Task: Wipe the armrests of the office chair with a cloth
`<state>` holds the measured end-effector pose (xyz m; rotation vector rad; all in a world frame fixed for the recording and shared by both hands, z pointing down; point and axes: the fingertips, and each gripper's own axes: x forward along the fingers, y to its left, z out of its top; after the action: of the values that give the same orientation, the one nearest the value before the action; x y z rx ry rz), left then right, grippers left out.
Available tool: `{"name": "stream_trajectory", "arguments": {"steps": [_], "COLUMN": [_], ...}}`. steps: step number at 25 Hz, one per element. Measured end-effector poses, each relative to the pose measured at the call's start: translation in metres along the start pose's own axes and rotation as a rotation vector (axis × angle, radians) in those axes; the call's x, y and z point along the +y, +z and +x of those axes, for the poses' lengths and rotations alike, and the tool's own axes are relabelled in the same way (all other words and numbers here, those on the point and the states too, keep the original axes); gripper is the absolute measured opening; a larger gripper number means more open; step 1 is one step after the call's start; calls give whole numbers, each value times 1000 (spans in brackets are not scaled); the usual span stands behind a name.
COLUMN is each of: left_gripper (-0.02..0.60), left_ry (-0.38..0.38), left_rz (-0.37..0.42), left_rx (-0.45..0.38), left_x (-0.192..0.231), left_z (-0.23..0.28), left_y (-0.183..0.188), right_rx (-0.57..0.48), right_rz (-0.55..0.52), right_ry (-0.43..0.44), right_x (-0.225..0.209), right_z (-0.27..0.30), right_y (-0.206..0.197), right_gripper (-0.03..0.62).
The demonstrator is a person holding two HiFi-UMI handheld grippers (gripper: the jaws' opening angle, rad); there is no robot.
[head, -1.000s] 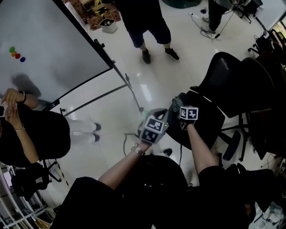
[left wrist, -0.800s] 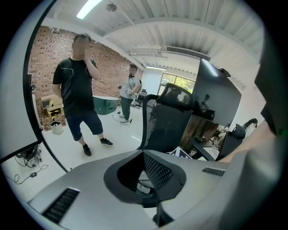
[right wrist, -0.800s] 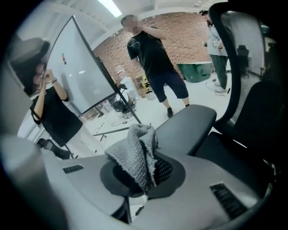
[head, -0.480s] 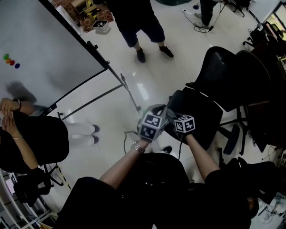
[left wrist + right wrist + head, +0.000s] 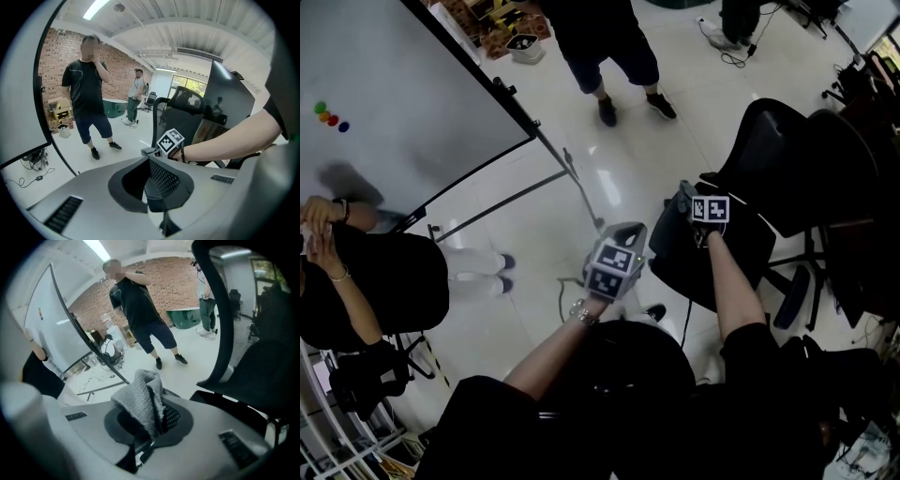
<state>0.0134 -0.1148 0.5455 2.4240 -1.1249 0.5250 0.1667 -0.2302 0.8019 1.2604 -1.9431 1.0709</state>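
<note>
Right tool (image 5: pixel 157 420) clamped on grey cloth (image 5: pixel 139 401) at office chair (image 5: pixel 741 248). Cloth likely soft, light, floppy; best held by bunched fold. Left tool (image 5: pixel 161 187) closed, empty.

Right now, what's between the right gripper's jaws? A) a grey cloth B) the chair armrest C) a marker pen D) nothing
A: the right gripper view shows the right gripper shut on a bunched grey cloth.
</note>
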Motion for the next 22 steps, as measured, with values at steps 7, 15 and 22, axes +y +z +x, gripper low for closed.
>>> {"name": "stream_trajectory", "arguments": {"steps": [7,15,22], "left_gripper": [-8,-8,-8], "left_ry": [21,-14,-28], "left_rz": [-11,-31,-26], "left_rx": [4,-25,-37], "left_x": [15,6,-6], "left_z": [-3,11,8], "left_y": [-7,3,10], "right_rx": [-57,-26,-185], "right_rz": [27,-116,-59], "right_ry": [51,141,65], "right_x": [35,109,60], "right_z": [-9,-52,-80], "right_y": [-47,-154,-92], "right_gripper": [35,35,35]}}
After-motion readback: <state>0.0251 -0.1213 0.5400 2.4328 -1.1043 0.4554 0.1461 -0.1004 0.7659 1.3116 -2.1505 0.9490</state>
